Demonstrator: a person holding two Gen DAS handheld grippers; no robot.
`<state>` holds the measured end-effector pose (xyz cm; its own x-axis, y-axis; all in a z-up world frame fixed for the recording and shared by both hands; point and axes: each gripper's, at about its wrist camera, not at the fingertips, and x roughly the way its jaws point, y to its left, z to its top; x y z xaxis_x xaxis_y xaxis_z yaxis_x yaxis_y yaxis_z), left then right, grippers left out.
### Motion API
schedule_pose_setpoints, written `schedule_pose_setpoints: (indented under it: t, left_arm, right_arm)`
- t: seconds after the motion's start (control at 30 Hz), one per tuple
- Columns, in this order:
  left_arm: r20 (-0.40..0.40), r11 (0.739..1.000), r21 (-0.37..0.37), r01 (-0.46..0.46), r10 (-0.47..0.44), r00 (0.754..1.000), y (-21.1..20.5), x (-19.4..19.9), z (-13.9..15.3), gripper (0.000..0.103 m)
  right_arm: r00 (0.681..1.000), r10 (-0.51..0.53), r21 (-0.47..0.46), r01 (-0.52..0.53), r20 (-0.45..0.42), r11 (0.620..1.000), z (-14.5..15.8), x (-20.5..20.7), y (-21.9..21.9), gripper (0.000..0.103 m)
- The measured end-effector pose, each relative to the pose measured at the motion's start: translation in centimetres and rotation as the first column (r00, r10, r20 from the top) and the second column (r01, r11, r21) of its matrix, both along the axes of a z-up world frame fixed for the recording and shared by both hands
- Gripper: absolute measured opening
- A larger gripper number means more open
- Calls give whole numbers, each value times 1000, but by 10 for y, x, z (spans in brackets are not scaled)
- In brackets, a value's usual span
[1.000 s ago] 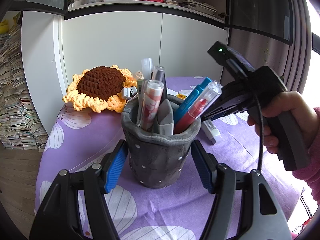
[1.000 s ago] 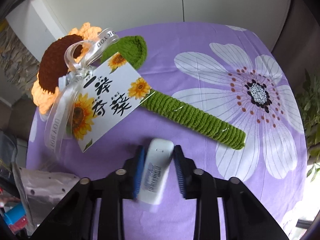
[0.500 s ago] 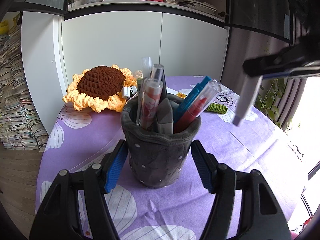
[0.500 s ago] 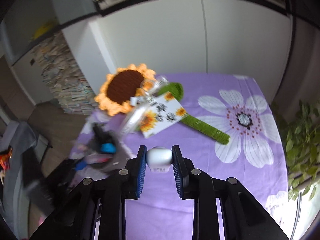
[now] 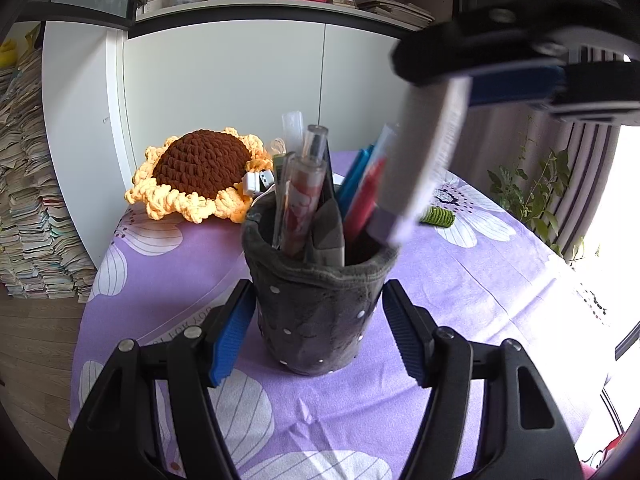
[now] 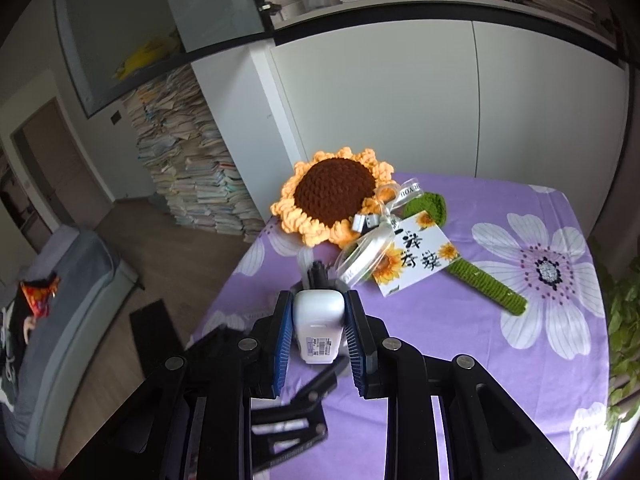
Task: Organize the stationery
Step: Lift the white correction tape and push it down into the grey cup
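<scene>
Left gripper [image 5: 318, 330] clamps the grey pen holder [image 5: 316, 304], upright on the purple floral tablecloth [image 5: 480, 288]. Right gripper [image 6: 316, 330] grips one white eraser [image 6: 319, 326], long axis steeply tilted, lower end at the holder's rim. Roughly six pens [image 5: 304, 196] stand inside. Beyond: one crochet sunflower [image 5: 200, 172].

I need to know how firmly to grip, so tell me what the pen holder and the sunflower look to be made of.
Pen holder: soft grey plush fabric, matte, with a floppy, uneven rim. Sunflower: crocheted yarn with visible looped stitches, likely soft.
</scene>
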<state>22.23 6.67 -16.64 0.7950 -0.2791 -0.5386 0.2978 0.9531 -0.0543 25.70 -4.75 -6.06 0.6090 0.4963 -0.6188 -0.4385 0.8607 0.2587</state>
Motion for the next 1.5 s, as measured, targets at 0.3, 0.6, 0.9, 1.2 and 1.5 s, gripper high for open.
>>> schedule_pose_setpoints:
  t: [0.3, 0.6, 0.9, 1.2, 1.5]
  left_arm:
    - [-16, 1000, -3, 2, -2, 1000, 1, 1, -1, 65]
    - [-21, 1000, -8, 4, -4, 1000, 1, 2, 0, 65]
    - [-22, 1000, -8, -2, 2, 1000, 1, 3, 0, 65]
    - [-21, 1000, -5, -3, 3, 1000, 1, 2, 1, 65]
    - [-21, 1000, -5, -3, 3, 1000, 0, 2, 0, 65]
  right_arm:
    - [996, 55, 32, -57, 76, 998, -1, 17, 9, 27]
    - [977, 126, 4, -129, 172, 992, -11, -3, 10, 27]
    - [928, 124, -107, -92, 351, 990, -10, -17, 17, 27]
    - [927, 141, -89, -117, 348, 989, -18, -18, 9, 27]
    - [950, 65, 16, -74, 306, 997, -20, -9, -11, 27]
